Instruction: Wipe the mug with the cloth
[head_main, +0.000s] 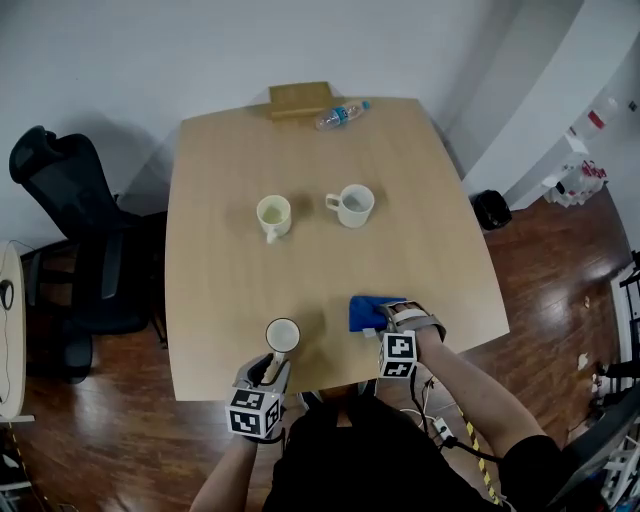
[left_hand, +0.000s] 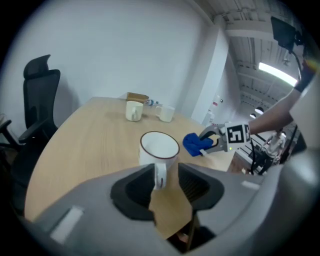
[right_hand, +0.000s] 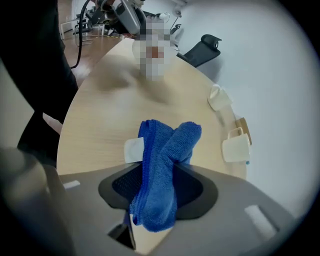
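Note:
A white mug with a dark rim (head_main: 283, 335) (left_hand: 159, 146) stands near the front edge of the wooden table (head_main: 220, 270). Its handle points at me and lies between the jaws of my left gripper (head_main: 272, 368) (left_hand: 163, 181). The handle sits against the left pad, and a gap shows on its right side, so this gripper is open. To the right, my right gripper (head_main: 386, 318) (right_hand: 160, 186) is shut on a folded blue cloth (head_main: 368, 312) (right_hand: 167, 150). The cloth sticks out in front of the jaws, low over the table. The left gripper view also shows the cloth (left_hand: 195, 144).
A cream mug (head_main: 273, 215) and a white mug (head_main: 352, 204) stand mid-table. At the far edge lie a water bottle (head_main: 340, 114) and a wooden box (head_main: 298, 100). A black office chair (head_main: 70, 230) stands left of the table.

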